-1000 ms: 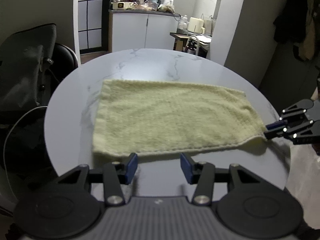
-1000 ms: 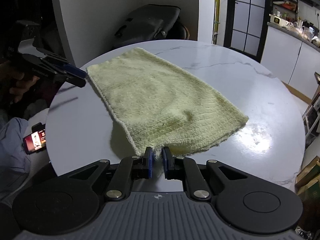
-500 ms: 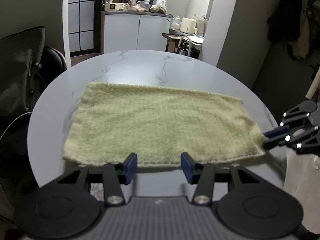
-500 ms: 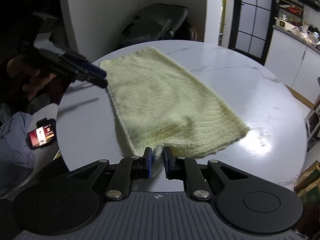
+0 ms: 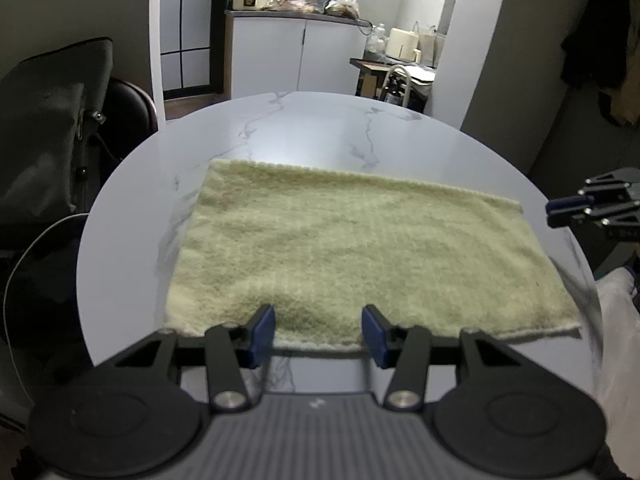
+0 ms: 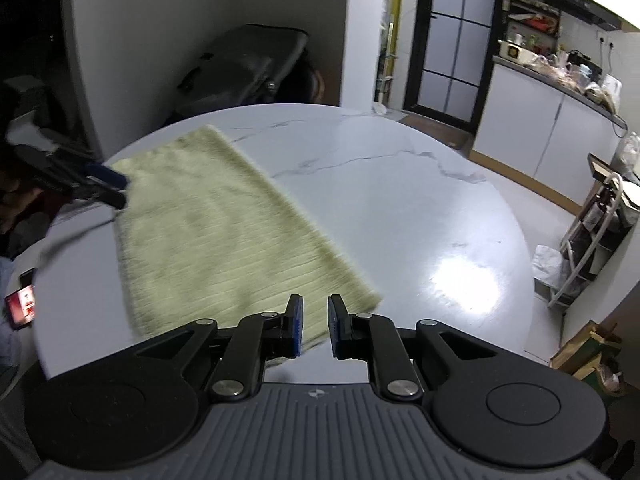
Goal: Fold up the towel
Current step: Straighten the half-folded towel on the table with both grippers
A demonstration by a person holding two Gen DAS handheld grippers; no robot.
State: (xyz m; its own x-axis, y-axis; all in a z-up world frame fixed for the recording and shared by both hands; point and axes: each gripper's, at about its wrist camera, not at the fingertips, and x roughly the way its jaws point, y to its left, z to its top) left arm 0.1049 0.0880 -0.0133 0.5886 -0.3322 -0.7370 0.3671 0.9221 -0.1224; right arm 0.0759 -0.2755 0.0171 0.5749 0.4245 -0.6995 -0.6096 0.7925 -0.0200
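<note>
A pale yellow-green towel (image 5: 360, 248) lies flat and spread out on a round white marble table (image 5: 312, 132). My left gripper (image 5: 318, 332) is open, its blue pads wide apart over the towel's near edge, holding nothing. My right gripper (image 6: 314, 326) is slightly open and empty, just above the towel's (image 6: 216, 232) near corner. In the left wrist view the right gripper (image 5: 576, 210) hangs off the table's right side, apart from the towel. In the right wrist view the left gripper (image 6: 104, 186) is at the towel's far left end.
A dark chair with a bag (image 5: 48, 140) stands left of the table. White kitchen cabinets (image 5: 292, 60) and a cluttered counter are behind. A metal rack (image 6: 592, 240) stands on the floor at the right. A lit phone (image 6: 22, 304) lies low at the left.
My right gripper has let go of the towel corner, opened a little and lifted away. The towel now lies flat. My left gripper has moved in over the towel's near edge, still open.
</note>
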